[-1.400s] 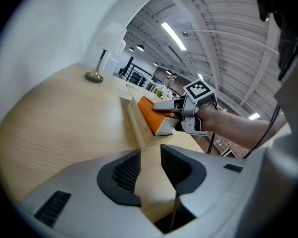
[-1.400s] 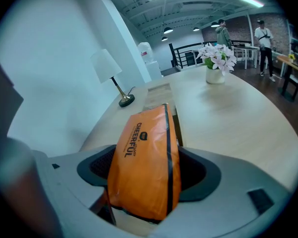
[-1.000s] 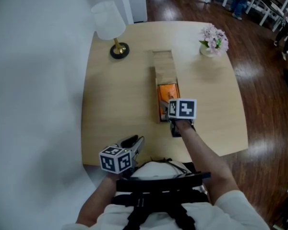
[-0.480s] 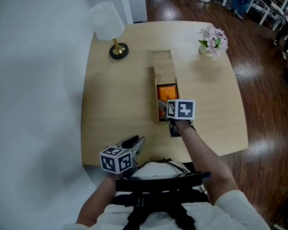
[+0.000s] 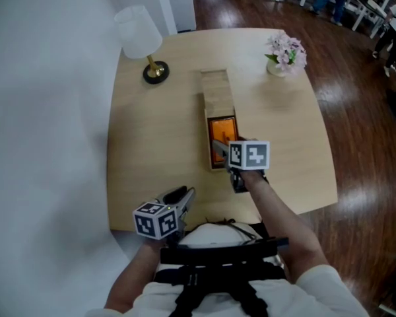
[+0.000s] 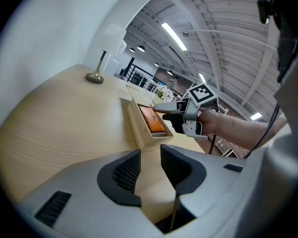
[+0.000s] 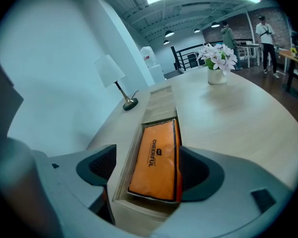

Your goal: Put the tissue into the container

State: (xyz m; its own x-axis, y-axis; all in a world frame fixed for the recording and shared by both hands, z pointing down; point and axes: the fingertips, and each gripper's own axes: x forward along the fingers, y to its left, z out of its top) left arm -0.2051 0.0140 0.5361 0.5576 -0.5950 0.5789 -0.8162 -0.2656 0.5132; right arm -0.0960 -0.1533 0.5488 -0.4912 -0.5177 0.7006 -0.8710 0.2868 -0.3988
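A long wooden container point(image 5: 214, 88) lies in the middle of the round table, with its far half covered. An orange tissue pack point(image 5: 221, 129) lies flat in its open near half. My right gripper point(image 5: 222, 148) hovers at the near end of the container. In the right gripper view its jaws stand wide. The pack point(image 7: 156, 160) lies between them, and the left pad stays outside the container wall point(image 7: 120, 175). My left gripper point(image 5: 182, 197) stays at the table's near edge, with a narrow gap between its jaws and nothing in it.
A white table lamp point(image 5: 140, 38) stands at the back left. A vase of pale flowers point(image 5: 285, 51) stands at the back right. The table edge point(image 5: 297, 207) runs just beside my right arm. People stand far off across the dark wood floor.
My right gripper has drawn back slightly toward me, so more of the orange pack shows in the container. The left gripper has stayed where it was.
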